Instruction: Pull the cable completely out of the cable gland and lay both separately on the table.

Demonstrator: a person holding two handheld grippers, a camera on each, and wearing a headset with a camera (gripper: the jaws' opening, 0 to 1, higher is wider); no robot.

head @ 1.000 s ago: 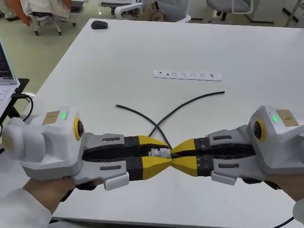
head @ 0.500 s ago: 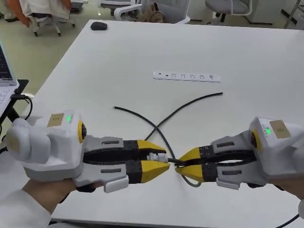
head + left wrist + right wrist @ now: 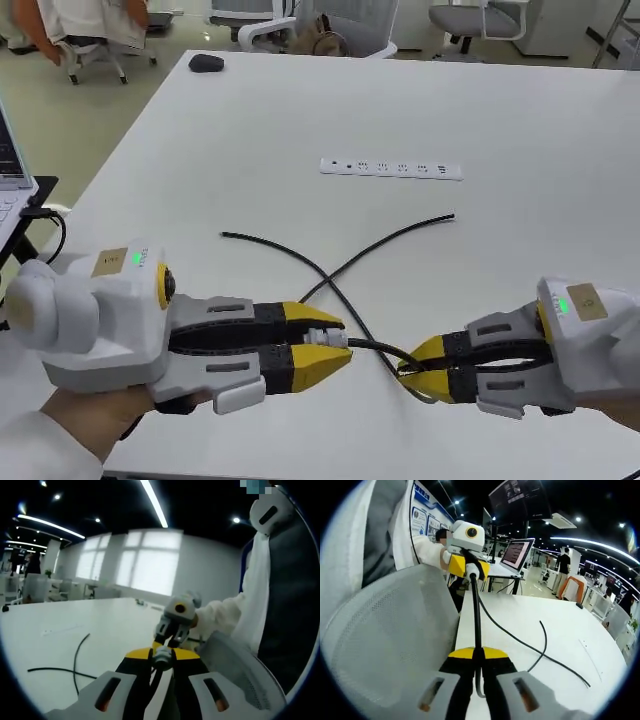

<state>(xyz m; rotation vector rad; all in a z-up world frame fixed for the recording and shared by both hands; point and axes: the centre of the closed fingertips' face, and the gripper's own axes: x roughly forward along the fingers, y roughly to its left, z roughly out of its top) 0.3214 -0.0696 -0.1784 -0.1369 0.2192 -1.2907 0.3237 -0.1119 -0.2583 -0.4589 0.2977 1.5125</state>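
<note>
My left gripper (image 3: 345,346) is shut on the white cable gland (image 3: 326,338), held just above the table's near edge. A black cable (image 3: 372,240) comes out of the gland and runs a short way right into my right gripper (image 3: 406,368), which is shut on it. The rest of the cable lies crossed over itself on the white table (image 3: 520,120). In the right gripper view the cable (image 3: 476,615) stretches straight from my jaws to the gland (image 3: 471,571) in the left gripper (image 3: 470,568). In the left gripper view the gland (image 3: 161,656) sits between my jaws, with the right gripper (image 3: 168,641) just beyond.
A white power strip (image 3: 392,168) lies mid-table beyond the cable. A dark mouse (image 3: 206,62) rests at the far left corner. A laptop (image 3: 8,170) stands off the left edge. A white mesh chair back (image 3: 395,625) is close behind the grippers.
The right gripper has drawn away to the right from the left one, still shut on the cable. A bare stretch of cable now shows between the gland and the right jaws.
</note>
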